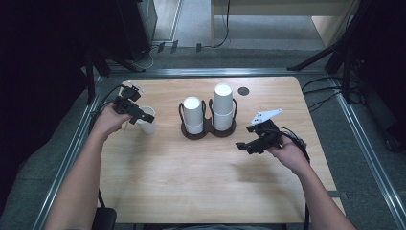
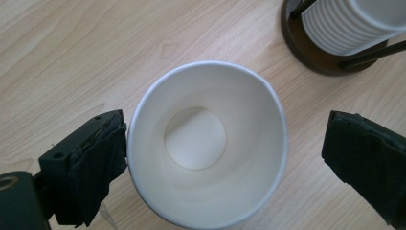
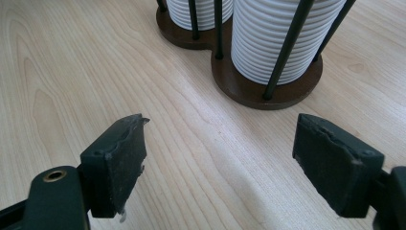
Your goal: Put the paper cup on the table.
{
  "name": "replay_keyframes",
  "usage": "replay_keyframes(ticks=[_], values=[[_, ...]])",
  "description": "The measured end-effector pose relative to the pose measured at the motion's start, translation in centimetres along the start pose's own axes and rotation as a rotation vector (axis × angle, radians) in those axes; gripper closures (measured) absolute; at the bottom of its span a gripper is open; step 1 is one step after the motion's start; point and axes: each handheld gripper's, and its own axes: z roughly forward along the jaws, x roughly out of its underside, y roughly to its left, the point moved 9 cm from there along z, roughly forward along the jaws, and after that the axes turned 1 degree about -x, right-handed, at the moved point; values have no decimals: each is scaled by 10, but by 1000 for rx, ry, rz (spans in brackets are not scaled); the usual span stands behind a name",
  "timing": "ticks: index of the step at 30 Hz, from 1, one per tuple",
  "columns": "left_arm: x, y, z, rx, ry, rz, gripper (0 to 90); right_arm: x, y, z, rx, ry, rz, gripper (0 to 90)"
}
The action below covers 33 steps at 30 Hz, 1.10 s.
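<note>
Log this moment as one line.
left gripper: open around upright paper cup | right gripper: open, empty | cup holder: two stacks

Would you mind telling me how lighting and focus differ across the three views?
High view: table lit, surroundings dark. Left gripper view: paper cup evenly lit, rim sharp, near jaws soft. Right gripper view: cup stacks sharp, jaws slightly blurred, faint shadow on wood.
</note>
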Motion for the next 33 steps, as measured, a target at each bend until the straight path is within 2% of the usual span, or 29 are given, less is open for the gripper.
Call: replay_keyframes(ticks=[4,12,18,20,25,26,30,33], values=[[-3,-5,-6,12,-25,6,19,2,0,0,-3,9,-4,188],[-8,-8,-18,-6,-69,12,19,2,1,0,-3,12,-10,189],[-9,-12,-32,-6,-102,2,19,2,0,-1,-1,12,-8,188],[-9,-14,-38,-18,-113,6,19,2,0,0,-2,12,-11,189],[-9,-25,-47,0,-144,12,19,2,0,-1,2,8,-9,188],[-9,-29,-48,15,-151,10,19,2,0,0,2,6,-7,189],[-9,-39,-48,43,-186,10,19,5,0,0,6,13,-9,188],[-8,-48,-42,56,-188,25,19,4,0,-1,5,4,-4,189]])
